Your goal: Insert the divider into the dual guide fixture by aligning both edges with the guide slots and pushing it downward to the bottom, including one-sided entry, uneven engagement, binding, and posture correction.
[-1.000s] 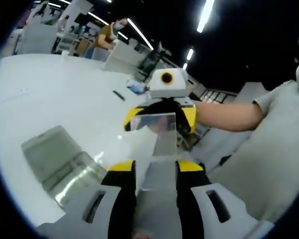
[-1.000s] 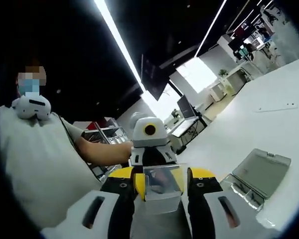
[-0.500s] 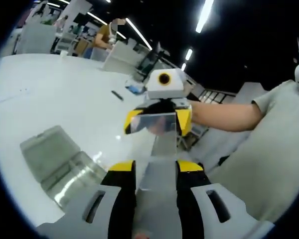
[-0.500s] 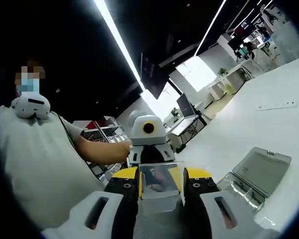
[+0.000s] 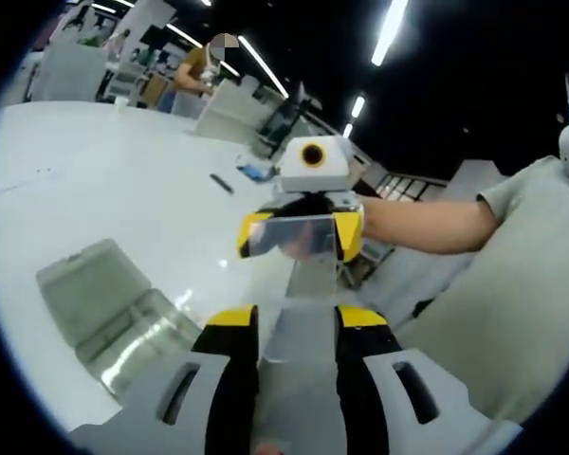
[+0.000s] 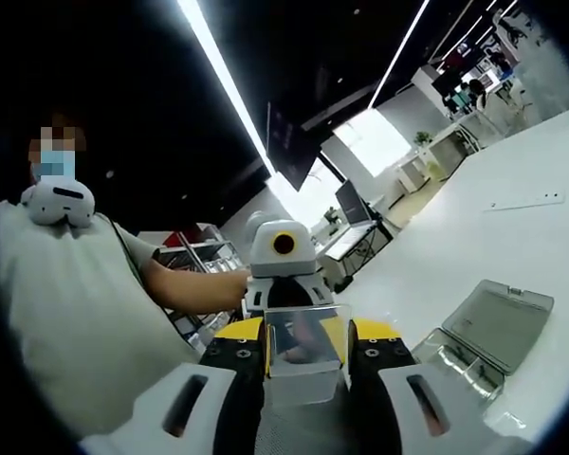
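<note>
Both views face each other closely across the shared clear divider [image 5: 302,284] [image 6: 302,346].

White table [image 5: 104,190], clear hinged case [image 5: 114,308], perhaps a pen [image 5: 222,183]

No legible text, label or number anywhere

Large open-plan lab or office hall. Dark ceiling with long strip lights [image 6: 229,90] running overhead. Broad white table [image 5: 104,190] at left of the left gripper view; more white desks with monitors [image 6: 351,201] at centre of the right gripper view. A seated person [image 5: 197,68] works at a far bench, upper left.
</note>
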`<state>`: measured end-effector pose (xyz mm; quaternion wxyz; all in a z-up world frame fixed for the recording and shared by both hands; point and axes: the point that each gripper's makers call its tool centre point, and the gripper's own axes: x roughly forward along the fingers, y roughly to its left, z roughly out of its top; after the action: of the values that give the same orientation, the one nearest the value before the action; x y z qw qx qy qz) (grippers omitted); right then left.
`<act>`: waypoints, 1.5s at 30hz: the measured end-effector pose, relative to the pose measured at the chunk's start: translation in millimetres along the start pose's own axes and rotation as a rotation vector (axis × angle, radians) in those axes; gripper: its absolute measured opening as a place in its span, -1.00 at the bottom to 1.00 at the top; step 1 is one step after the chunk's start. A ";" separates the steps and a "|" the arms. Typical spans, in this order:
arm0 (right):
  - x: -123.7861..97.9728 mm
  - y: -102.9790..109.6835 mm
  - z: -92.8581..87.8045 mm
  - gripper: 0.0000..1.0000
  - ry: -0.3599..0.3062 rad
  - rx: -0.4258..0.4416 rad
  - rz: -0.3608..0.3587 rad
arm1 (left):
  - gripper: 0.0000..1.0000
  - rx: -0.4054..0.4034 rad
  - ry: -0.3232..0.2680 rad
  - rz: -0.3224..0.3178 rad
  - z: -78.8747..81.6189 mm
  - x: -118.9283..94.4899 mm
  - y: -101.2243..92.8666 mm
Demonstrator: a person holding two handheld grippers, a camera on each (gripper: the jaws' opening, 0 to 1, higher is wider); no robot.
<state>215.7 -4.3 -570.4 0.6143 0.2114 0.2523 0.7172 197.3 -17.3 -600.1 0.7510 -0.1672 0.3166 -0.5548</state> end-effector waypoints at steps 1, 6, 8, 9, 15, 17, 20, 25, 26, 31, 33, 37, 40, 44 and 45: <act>0.0 -0.4 0.4 -0.40 -0.003 0.006 -0.004 | -0.43 -0.001 -0.003 -0.001 0.3 0.1 -0.2; 0.5 -4.2 2.6 -0.41 0.000 0.006 -0.032 | -0.41 -0.013 -0.013 0.020 1.9 0.5 3.2; 0.7 -7.4 3.3 -0.42 0.001 -0.003 -0.055 | -0.42 0.007 -0.013 0.042 2.8 -0.7 7.2; 0.5 -9.5 2.8 -0.42 0.002 0.010 -0.068 | -0.40 0.007 -0.013 0.046 2.9 -1.3 7.6; 1.7 -19.0 3.2 -0.42 -0.006 0.007 -0.118 | -0.30 0.025 -0.029 0.115 4.4 -5.9 19.0; 2.8 -27.0 2.6 -0.42 -0.005 0.013 -0.165 | -0.25 0.045 -0.022 0.152 3.5 -7.1 23.8; 5.8 -35.2 -0.5 -0.42 0.006 0.027 -0.209 | -0.25 0.104 -0.008 0.232 2.4 -7.8 31.5; 10.5 -45.0 -5.0 -0.42 0.028 0.022 -0.268 | -0.26 0.117 -0.008 0.301 -1.4 -2.2 33.6; 11.7 -44.9 -4.8 -0.42 0.026 0.024 -0.266 | -0.27 0.122 -0.006 0.326 -2.1 -2.3 36.3; 15.1 -51.3 -7.9 -0.42 0.032 0.038 -0.307 | -0.40 0.115 -0.006 0.407 -5.4 0.5 40.1; 16.0 -53.2 -8.3 -0.42 0.032 0.044 -0.320 | -0.46 0.120 0.004 0.465 -7.9 -1.2 45.2; 19.6 -56.0 -8.1 -0.42 0.029 0.040 -0.347 | -0.53 0.123 0.002 0.528 -12.1 0.8 47.8; 20.8 -60.9 -11.5 -0.43 0.041 0.059 -0.378 | -0.53 0.100 -0.021 0.583 -11.8 -2.0 53.1; 22.2 -65.9 -17.2 -0.43 0.055 0.068 -0.420 | -0.58 0.096 -0.006 0.645 -16.0 -2.9 59.2; 22.1 -68.2 -18.7 -0.43 0.055 0.077 -0.435 | -0.60 0.099 0.002 0.661 -17.8 -2.7 61.4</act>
<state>253.6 23.7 -627.7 0.7388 0.1558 0.3359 0.5631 229.7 7.1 -649.5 0.8972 -0.0181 0.3272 -0.2961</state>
